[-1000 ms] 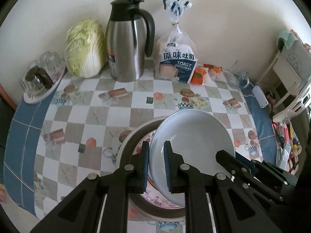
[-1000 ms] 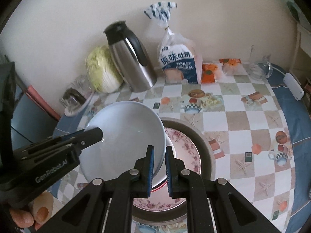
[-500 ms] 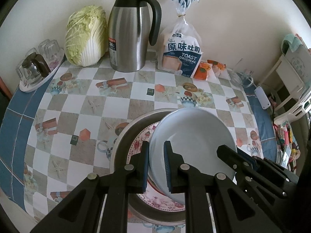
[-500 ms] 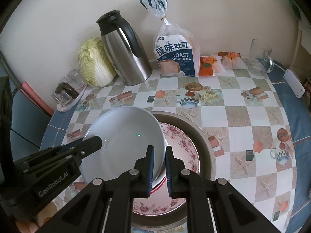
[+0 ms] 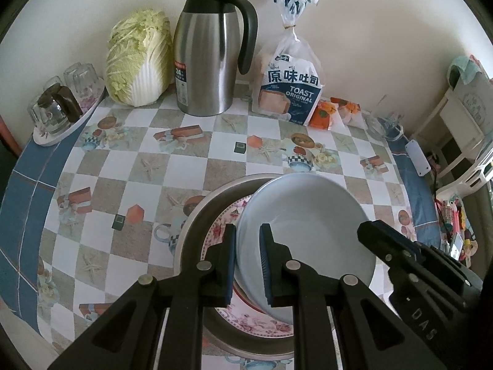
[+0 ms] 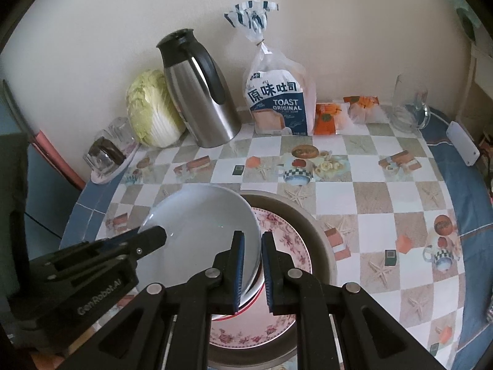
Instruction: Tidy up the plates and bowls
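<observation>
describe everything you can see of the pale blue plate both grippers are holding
The pale blue plate is round, shallow, plain and glossy, seemingly glazed ceramic, and empty. It is tilted over a floral plate lying in a metal basin on the checked tablecloth. The left gripper pinches one edge of its rim and the right gripper the opposite edge, fingers shut on it. Whether its underside touches the dishes below cannot be told.

A plain cream wall (image 5: 354, 24) stands behind the worktop (image 5: 101, 231), which has a checked cloth with blue edges. A white shelf (image 5: 459, 123) stands beside it.
</observation>
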